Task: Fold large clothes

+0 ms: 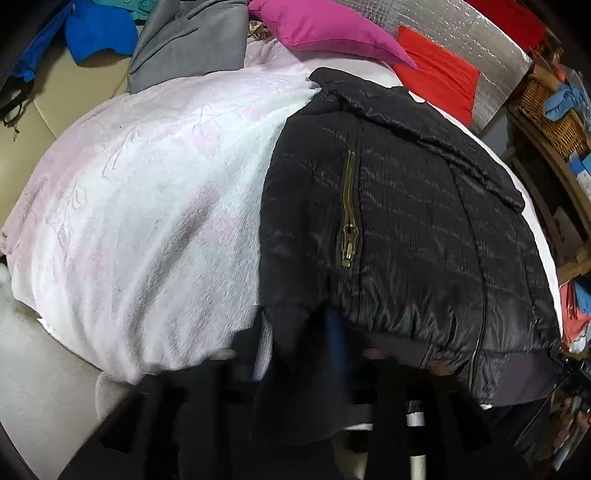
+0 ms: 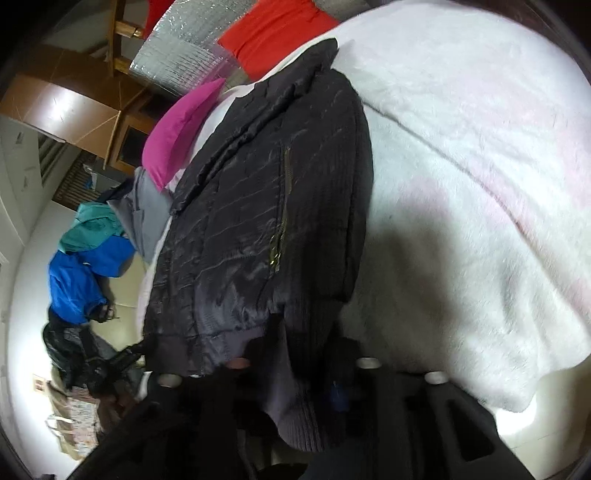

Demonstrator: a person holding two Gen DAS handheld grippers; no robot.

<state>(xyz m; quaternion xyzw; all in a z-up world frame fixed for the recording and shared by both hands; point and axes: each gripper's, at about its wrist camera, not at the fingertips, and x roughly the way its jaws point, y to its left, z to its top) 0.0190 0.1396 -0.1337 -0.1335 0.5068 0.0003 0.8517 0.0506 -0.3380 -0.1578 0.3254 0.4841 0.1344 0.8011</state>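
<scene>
A black quilted jacket (image 1: 406, 221) with a brass pocket zipper (image 1: 349, 218) lies on a pale pink fleece blanket (image 1: 147, 192). My left gripper (image 1: 295, 332) is shut on the jacket's ribbed hem at its near left corner. In the right wrist view the jacket (image 2: 258, 221) runs away from the camera across the blanket (image 2: 480, 166). My right gripper (image 2: 295, 350) is shut on the ribbed hem, which bunches between its fingers.
A magenta pillow (image 1: 325, 26), a grey garment (image 1: 188, 40), a red cloth (image 1: 439, 70) and blue clothes (image 1: 96, 33) lie at the far end. A wicker basket (image 1: 554, 118) and shelves stand at right. Clothes and bags (image 2: 85, 354) lie on the floor.
</scene>
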